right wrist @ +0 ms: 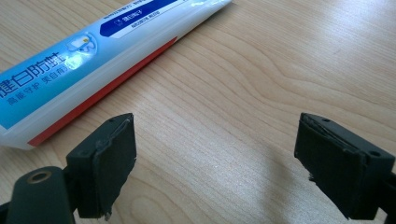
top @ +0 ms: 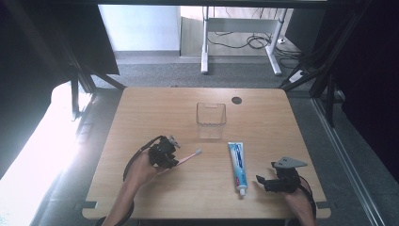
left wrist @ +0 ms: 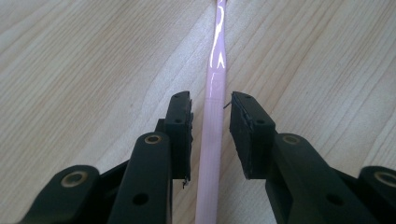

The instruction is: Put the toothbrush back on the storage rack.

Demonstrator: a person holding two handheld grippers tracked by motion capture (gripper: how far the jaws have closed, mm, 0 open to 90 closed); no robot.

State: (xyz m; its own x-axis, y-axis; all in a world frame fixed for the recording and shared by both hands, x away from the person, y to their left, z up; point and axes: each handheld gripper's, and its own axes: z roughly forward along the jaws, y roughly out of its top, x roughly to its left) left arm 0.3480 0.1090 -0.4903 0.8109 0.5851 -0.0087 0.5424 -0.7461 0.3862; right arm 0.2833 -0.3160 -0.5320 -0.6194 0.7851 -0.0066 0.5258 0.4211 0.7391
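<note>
Left gripper view: pink toothbrush (left wrist: 215, 116) lies flat on the desk (left wrist: 84, 70), its handle running between the jaws of the left hand-held gripper (left wrist: 211, 122) — pads just clear of it either side, not pinching. Brush sits left of the clear cup (top: 211, 120). Judged light, stiff, slick plastic, thin; best gripped mid-handle, squarely. Right hand-held gripper (right wrist: 212, 163) spread wide, empty, beside the toothpaste tube (right wrist: 93, 56).

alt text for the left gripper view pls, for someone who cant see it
A pink toothbrush handle lies on a light wooden table and runs straight between the left gripper's two black jaws, with a narrow gap showing on each side. The handle extends away toward the top edge.
</note>
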